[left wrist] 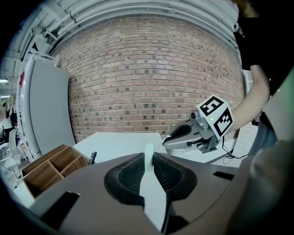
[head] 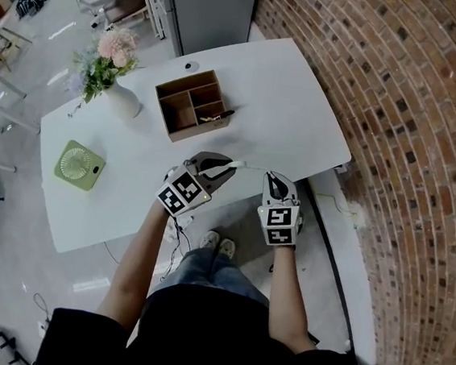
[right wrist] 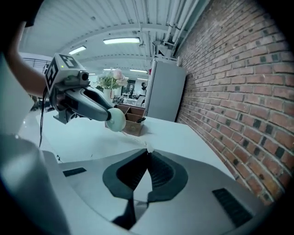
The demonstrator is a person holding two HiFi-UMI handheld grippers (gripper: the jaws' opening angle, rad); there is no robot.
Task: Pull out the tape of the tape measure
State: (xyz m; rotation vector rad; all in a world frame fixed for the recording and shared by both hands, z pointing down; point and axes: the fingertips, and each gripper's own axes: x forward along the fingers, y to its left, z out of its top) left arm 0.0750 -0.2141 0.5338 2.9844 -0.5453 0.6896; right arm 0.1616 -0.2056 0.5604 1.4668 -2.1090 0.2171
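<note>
My left gripper (head: 226,168) is shut on the pale green tape measure (left wrist: 149,158), whose round body (right wrist: 115,119) sticks out past its tips in the right gripper view. A thin white tape (head: 250,165) runs a short way from it to my right gripper (head: 271,177). That gripper's jaws are closed on the tape's end (right wrist: 147,150). Both grippers hover over the near edge of the white table (head: 299,120), a hand's width apart. In the left gripper view, the right gripper (left wrist: 171,140) points toward me from the right.
A wooden organizer box (head: 192,103) with a pen stands just beyond the grippers. A white vase of flowers (head: 110,68) and a green fan (head: 79,164) are on the table's left. A brick wall (head: 397,114) runs along the right.
</note>
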